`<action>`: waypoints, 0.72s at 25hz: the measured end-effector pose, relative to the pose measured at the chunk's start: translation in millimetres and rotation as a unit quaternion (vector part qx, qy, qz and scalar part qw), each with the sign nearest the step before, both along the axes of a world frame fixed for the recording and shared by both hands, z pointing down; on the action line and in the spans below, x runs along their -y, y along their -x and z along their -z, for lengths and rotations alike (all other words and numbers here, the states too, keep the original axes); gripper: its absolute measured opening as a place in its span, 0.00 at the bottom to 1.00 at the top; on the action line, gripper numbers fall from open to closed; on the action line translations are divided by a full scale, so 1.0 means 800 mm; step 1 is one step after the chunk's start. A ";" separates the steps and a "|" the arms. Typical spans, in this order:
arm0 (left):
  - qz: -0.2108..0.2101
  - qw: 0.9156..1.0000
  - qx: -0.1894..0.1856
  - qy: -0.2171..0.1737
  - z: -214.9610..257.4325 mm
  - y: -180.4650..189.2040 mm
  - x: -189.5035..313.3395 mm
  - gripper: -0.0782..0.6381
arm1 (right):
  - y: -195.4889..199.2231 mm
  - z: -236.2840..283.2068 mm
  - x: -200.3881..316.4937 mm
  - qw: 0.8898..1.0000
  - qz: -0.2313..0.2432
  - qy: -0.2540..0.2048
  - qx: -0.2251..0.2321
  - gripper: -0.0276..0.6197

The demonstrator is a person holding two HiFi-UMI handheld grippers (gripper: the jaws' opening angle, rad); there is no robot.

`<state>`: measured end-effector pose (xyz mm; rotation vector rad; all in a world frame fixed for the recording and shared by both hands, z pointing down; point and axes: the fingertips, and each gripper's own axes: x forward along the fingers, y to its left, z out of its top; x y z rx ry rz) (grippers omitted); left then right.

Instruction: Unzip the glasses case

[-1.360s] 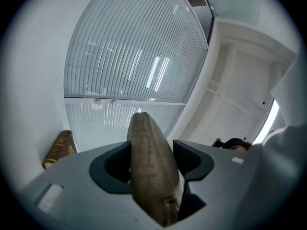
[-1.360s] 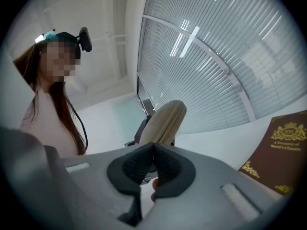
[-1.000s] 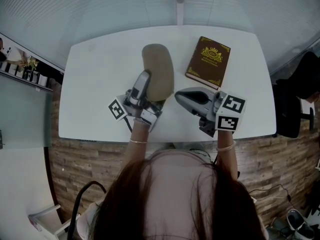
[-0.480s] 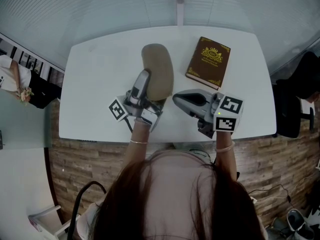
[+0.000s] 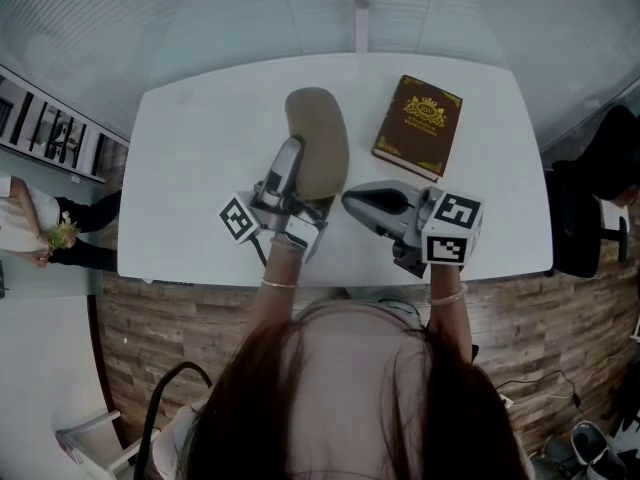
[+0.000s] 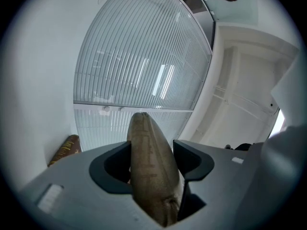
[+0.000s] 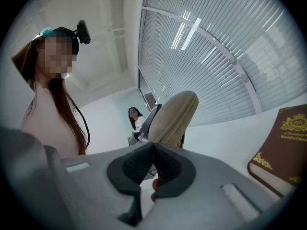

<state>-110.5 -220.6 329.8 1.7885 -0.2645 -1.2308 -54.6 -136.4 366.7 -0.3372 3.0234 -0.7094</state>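
There is 1 white table (image 5: 190,158), 1 tan glasses case (image 5: 318,138) and 1 brown book (image 5: 418,126). There are 2 grippers, the left gripper (image 6: 151,159) and the right gripper (image 7: 153,152), with 2 marker cubes, the left cube (image 5: 237,218) and the right cube (image 5: 452,230). 2 people show: 1 person holding the grippers (image 5: 350,388) and 1 bystander (image 5: 35,230) past the table's left side.

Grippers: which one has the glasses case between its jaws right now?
The left gripper: its jaws clamp the tan glasses case edge-on. The right gripper has its jaws pressed together, with the case beyond their tips.
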 end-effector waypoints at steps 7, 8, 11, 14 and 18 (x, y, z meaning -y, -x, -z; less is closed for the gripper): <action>0.005 1.000 0.000 0.005 -0.003 0.002 0.004 0.49 | 0.006 -0.003 0.001 1.000 0.007 0.002 -0.005 0.05; 0.005 1.000 -0.001 0.006 -0.003 0.002 0.004 0.49 | 0.007 -0.003 0.000 1.000 0.009 0.002 -0.006 0.05; 0.005 1.000 -0.002 0.008 -0.002 0.001 0.005 0.49 | 0.011 -0.004 0.000 1.000 0.013 0.002 -0.008 0.05; 0.008 1.000 -0.002 0.012 -0.003 0.000 0.006 0.49 | 0.012 -0.004 -0.001 1.000 0.016 0.002 -0.010 0.05; 0.011 1.000 -0.003 0.014 -0.003 0.000 0.006 0.49 | 0.015 -0.005 -0.002 1.000 0.018 0.001 -0.013 0.05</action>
